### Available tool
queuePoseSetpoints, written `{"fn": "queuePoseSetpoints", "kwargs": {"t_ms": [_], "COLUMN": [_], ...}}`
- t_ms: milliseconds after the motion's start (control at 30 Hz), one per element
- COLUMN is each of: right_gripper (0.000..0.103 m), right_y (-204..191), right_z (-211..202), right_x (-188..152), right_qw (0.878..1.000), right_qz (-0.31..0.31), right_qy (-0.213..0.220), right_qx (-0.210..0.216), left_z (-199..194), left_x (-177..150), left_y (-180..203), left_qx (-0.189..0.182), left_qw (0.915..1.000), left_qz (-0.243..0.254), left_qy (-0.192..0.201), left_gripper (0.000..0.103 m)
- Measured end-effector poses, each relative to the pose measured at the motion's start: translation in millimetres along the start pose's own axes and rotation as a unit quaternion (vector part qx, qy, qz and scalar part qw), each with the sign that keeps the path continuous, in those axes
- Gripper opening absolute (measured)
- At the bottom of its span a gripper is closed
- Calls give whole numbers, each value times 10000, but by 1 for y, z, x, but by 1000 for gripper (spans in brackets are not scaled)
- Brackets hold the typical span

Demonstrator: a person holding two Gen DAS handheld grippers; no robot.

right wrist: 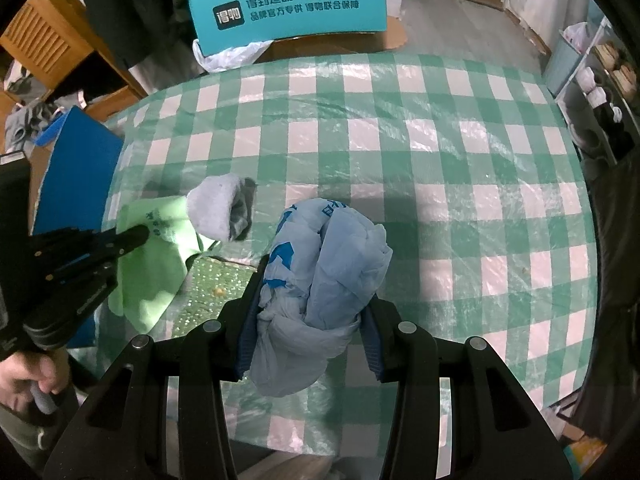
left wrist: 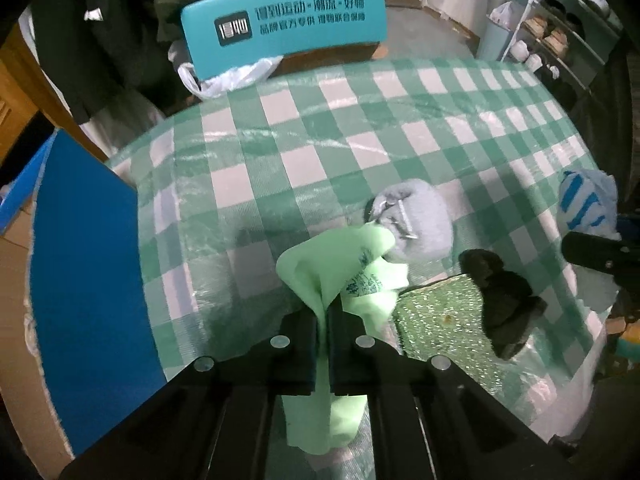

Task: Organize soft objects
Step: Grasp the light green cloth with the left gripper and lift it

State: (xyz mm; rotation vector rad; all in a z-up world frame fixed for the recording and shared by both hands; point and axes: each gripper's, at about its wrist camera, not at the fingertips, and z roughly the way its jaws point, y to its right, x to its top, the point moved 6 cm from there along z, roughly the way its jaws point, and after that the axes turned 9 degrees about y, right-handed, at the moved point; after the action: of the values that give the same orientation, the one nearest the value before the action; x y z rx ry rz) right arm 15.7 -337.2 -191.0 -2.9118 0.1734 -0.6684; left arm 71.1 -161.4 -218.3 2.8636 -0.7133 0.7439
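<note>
The left gripper [left wrist: 324, 320] pinches a light green bag [left wrist: 340, 272] near the counter's [right wrist: 440, 152] left edge; the right gripper [right wrist: 308, 312] clasps a knotted pale blue bag [right wrist: 328, 264] over its near middle.

Sock [left wrist: 420, 222] on table [left wrist: 320, 128], pad [left wrist: 440, 320] just before it, box [left wrist: 284, 30] behind table.

**Hand-held gripper hardware**

Left gripper [left wrist: 324, 320]: matte black frame, two flat black fingers [left wrist: 298, 344], four round silver screw heads. Right gripper [right wrist: 308, 320]: identical black frame and silver screws, with ribbed blue pads [right wrist: 245, 340]. The person's hand [right wrist: 24, 380] wraps a black handle.
</note>
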Motion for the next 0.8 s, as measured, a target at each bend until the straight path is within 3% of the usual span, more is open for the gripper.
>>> {"fn": "queuePoseSetpoints", "kwargs": {"t_ms": [800], "right_gripper": [43], "right_y": [-36], "right_z": [-45], "right_x": [10], "right_qw": [9984], "right_qz": [-289], "right_qy": [447], "right_qx": [190], "left_z": [-86], "left_x": [25], "left_y": [-17], "left_qx": [-266], "left_qw": [9958], "left_qz": [-379], "left_qy": [787], "left_gripper": [4]}}
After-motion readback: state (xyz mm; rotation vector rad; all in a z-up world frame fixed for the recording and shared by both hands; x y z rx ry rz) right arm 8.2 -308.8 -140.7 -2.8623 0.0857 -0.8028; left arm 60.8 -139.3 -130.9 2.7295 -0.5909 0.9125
